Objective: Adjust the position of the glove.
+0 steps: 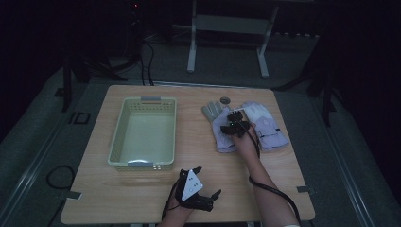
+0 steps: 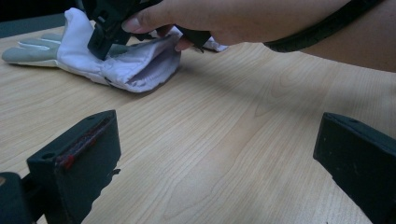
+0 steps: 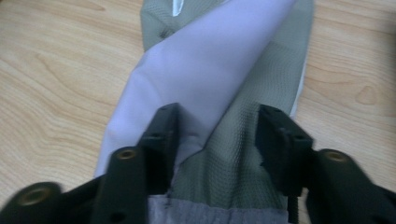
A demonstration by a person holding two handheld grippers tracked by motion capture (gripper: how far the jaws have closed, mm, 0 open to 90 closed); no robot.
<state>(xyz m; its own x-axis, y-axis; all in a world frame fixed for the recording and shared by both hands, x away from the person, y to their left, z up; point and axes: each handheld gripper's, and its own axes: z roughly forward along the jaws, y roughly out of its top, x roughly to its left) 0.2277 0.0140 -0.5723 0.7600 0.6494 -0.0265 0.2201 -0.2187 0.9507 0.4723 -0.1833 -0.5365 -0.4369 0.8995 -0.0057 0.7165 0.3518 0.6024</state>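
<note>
High view: your right gripper [image 1: 235, 126] sits on the left lilac-and-grey fabric glove [image 1: 221, 128] near the worktop's far right edge.

Left gripper view: your left gripper [image 2: 212, 161] is released, over bare wood.

Right gripper view: jaws straddle the glove [image 3: 219, 93]; can't tell if clamped.

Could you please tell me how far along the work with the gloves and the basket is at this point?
Nothing looks finished: the basket holds no glove. In hand: the right gripper straddles the left glove, jaws partly closed around its fabric, though a firm pinch isn't clear. Left: lifting it, probably into the basket, then the right glove. The left gripper waits open.
</note>
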